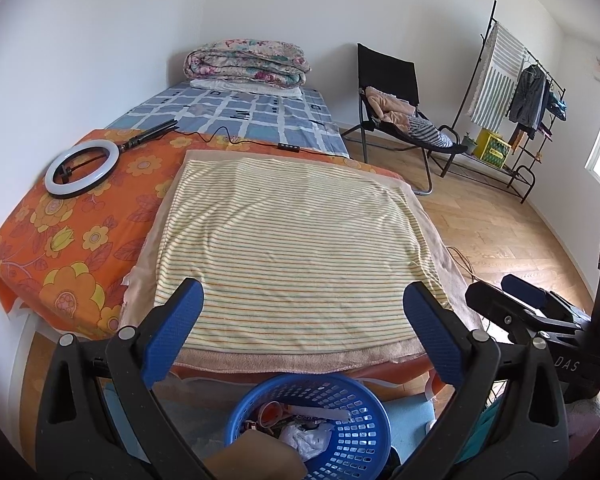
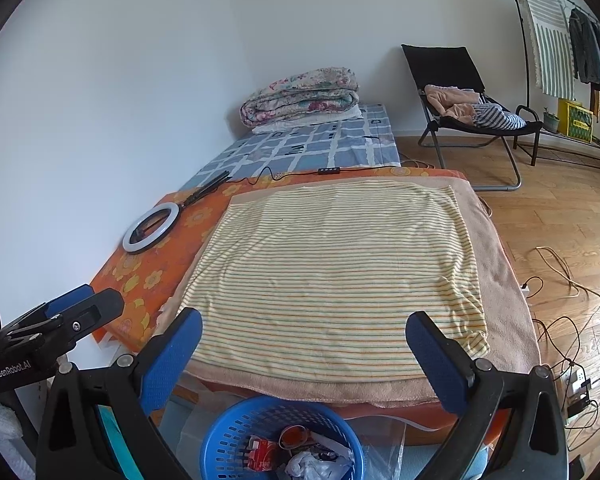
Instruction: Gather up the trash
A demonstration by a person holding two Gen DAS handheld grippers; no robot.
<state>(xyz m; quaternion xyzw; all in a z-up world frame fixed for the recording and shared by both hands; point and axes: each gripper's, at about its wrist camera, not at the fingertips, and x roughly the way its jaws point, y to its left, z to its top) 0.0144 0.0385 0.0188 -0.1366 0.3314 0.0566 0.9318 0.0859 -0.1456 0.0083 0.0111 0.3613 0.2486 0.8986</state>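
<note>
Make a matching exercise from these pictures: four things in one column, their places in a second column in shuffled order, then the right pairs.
Things:
1. ring light
2. folded quilt
3. blue basket
4. pink clothes

Places:
A. on the black folding chair
B. on the floor at the near end of the bed
C. on the orange flowered sheet
D. at the far end of the bed, by the wall

Pairs: 1-C, 2-D, 3-B, 4-A

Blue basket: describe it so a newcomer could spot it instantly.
Start at the bed with the striped towel spread over it. On the floor at its near edge, below the towel, stands the blue basket. It is the only round perforated plastic container there, and it holds wrappers and crumpled trash.
</note>
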